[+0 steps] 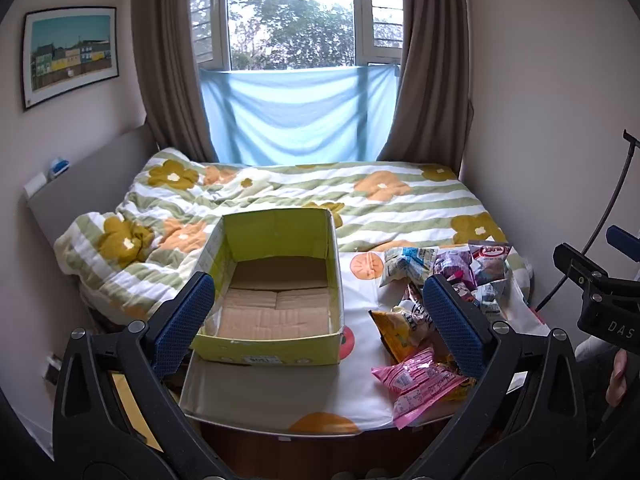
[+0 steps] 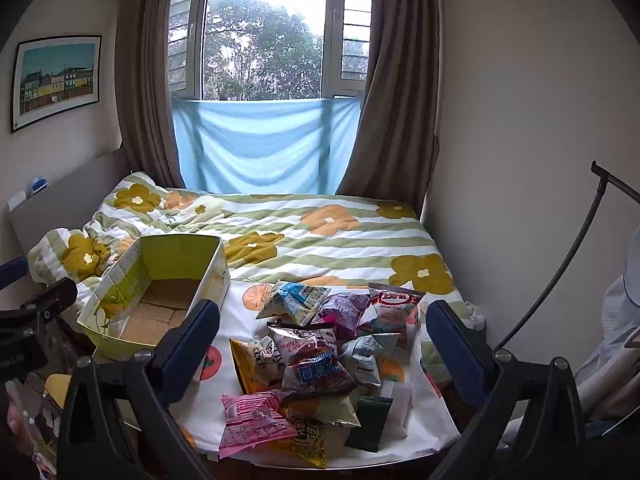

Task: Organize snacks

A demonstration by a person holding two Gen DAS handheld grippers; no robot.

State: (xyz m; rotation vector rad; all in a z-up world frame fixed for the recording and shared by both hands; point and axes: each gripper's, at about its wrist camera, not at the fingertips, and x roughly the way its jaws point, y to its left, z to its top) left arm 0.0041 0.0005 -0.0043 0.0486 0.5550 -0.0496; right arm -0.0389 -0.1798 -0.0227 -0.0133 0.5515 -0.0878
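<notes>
A yellow-green cardboard box (image 1: 276,344) (image 2: 120,344) stands open and empty on the near part of the bed. To its right lies a heap of snack packets (image 1: 436,300) (image 2: 316,352), with a pink packet (image 1: 420,380) (image 2: 252,420) nearest me and a red-and-white one (image 2: 394,300) at the back. My left gripper (image 1: 318,322) hangs open above the box's near wall, nothing between its blue pads. My right gripper (image 2: 324,350) hovers open over the snack heap, touching none of it.
The bed (image 1: 400,208) with a flowered green-striped duvet fills the room up to the window and blue cloth (image 1: 296,116). A grey headboard (image 1: 80,184) stands at left, a wall at right. The right gripper's body (image 1: 600,296) shows at the left view's right edge.
</notes>
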